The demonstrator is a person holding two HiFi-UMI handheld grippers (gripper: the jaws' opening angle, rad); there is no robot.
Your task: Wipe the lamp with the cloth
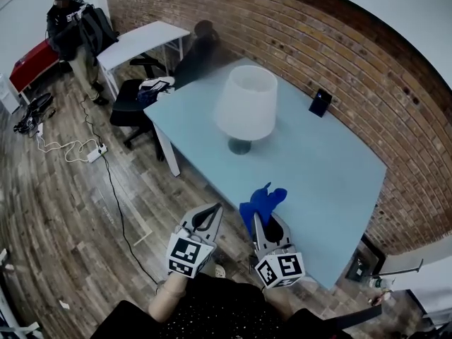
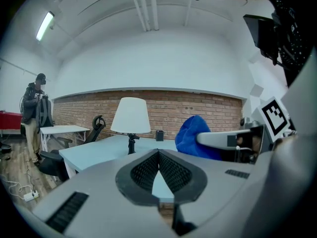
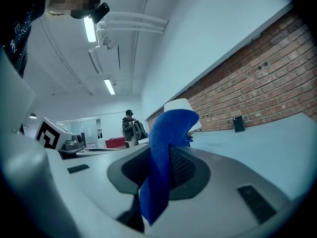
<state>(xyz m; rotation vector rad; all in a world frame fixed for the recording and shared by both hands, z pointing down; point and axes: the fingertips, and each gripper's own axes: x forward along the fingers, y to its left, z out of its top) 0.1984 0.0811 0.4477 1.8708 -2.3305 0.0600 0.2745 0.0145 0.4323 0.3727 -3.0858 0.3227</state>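
On the table point(image 1: 332, 168), the lamp point(image 1: 246, 104) stands well beyond the right hand-held gripper point(image 1: 268, 221) pinching the cloth point(image 1: 263, 200).

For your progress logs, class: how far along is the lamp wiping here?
Done: the blue cloth is picked up, clamped in the right gripper. In hand: that gripper hovers by the near edge of the table, apart from the lamp; the left gripper is shut, empty. Left: cloth has not touched the lamp, so all the wiping.

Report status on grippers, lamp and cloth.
Left gripper shut, empty. Right gripper shut on blue cloth. Lamp upright on table, apart from both grippers. Path to lamp clear.
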